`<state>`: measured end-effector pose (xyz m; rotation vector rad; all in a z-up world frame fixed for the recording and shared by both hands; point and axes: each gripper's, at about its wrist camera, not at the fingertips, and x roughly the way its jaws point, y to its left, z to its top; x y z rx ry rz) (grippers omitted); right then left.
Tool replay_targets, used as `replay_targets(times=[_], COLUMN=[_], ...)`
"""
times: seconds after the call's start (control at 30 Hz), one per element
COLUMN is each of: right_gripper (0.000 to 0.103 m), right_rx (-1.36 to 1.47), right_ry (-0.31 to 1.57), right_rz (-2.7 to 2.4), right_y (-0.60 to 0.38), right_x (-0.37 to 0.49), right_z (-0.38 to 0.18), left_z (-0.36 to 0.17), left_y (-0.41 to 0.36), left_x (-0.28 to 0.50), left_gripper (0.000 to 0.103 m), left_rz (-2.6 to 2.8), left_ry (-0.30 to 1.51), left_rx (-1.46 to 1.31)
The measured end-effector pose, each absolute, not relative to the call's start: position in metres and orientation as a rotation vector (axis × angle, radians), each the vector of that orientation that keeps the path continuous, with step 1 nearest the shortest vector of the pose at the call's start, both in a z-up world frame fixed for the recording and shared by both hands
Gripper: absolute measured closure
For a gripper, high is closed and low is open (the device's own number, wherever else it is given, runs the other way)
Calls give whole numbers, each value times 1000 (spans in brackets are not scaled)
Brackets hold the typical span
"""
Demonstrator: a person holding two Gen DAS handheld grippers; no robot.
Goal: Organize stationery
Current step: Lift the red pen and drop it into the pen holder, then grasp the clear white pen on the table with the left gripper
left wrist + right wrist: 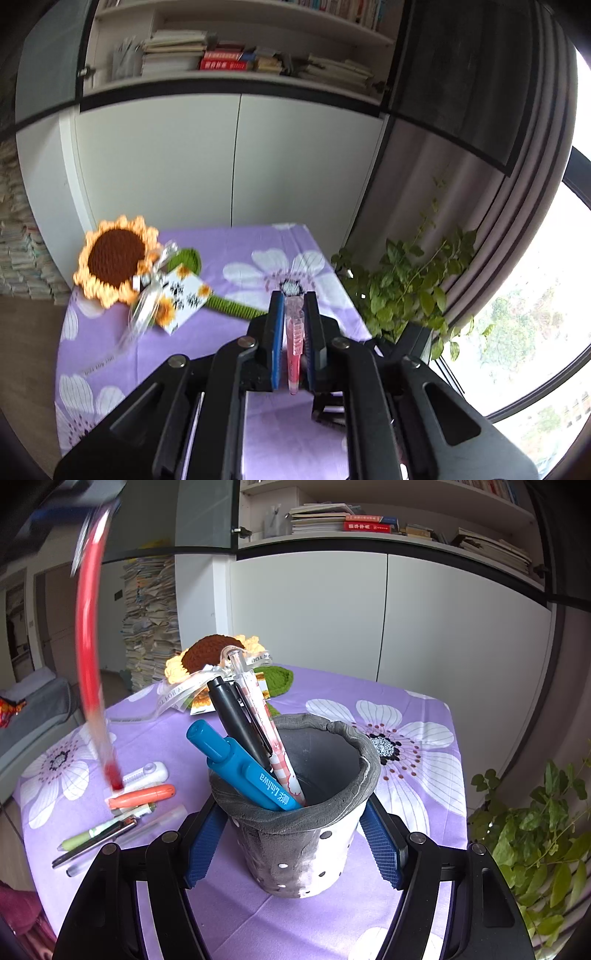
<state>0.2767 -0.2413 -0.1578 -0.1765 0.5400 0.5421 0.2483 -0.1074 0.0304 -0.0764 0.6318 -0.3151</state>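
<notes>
My left gripper [294, 306] is shut on a red pen [294, 343], held above the purple flowered tablecloth [236, 251]. The same red pen [88, 627] shows blurred at the left of the right wrist view, hanging from the left gripper [70, 506] high above the table. My right gripper [291, 845] is shut on a grey pen holder [310, 834], its blue pads [201, 849] against both sides. The holder contains a teal pen [243, 771], a black pen [240, 720] and a pink checked pen [266, 727].
Loose stationery lies at the table's left: an orange pen [144, 795], a white correction tape [147, 771], a green pen [103, 829], other pens. A crocheted sunflower [114, 258] with ribbon and card lies at the far side. A potted plant [535, 842] stands right of the table.
</notes>
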Motion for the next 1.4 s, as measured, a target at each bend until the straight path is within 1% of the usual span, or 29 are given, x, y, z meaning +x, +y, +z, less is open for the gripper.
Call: replay_targets(times=[0.17, 0.3, 0.57, 1.03, 1.4], right_gripper=[30, 30, 30, 30, 30], right_rx=[-176, -177, -176, -176, -178], right_ry=[540, 540, 540, 540, 545], right_rz=[542, 542, 542, 542, 537], right_y=[-241, -241, -241, -241, -241], right_x=[277, 276, 276, 276, 276], right_z=[-158, -158, -157, -157, -157], left_z=[42, 34, 1, -47, -38], left_y=[-127, -141, -149, -159, -140], left_x=[255, 261, 284, 288, 281], left_gripper=[95, 95, 95, 94, 93], left_rz=[-354, -321, -309, -326, -332], left_ry=[600, 586, 687, 823, 827], left_rx=[-62, -32, -24, 33, -15])
